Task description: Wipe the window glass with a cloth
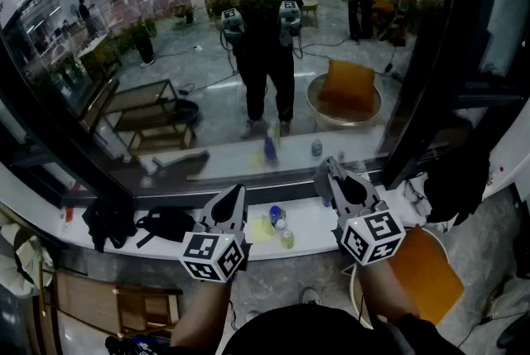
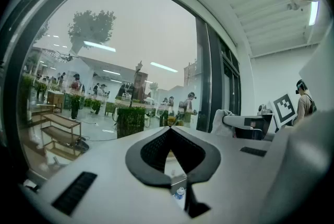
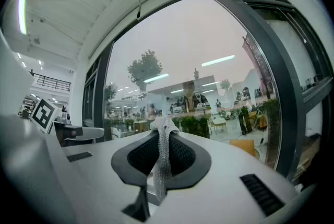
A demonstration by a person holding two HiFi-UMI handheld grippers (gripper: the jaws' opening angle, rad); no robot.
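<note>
The window glass (image 1: pixel 248 55) fills the upper head view and mirrors the person and both grippers. My right gripper (image 1: pixel 329 169) points up at the pane's lower edge, shut on a grey-white knitted cloth (image 3: pixel 163 152) that hangs down between its pads and bunches above the tips. My left gripper (image 1: pixel 238 193) points at the glass beside it, its jaws closed tip to tip with nothing between them. In the left gripper view the pane (image 2: pixel 104 61) lies just ahead, and in the right gripper view the glass (image 3: pixel 203 71) is close in front.
Below the glass runs a white sill (image 1: pixel 319 221) carrying small bottles (image 1: pixel 276 214), a yellow item (image 1: pixel 262 229) and black bags (image 1: pixel 112 221). A dark window post (image 1: pixel 431 72) stands at the right. An orange seat (image 1: pixel 426 271) sits low right.
</note>
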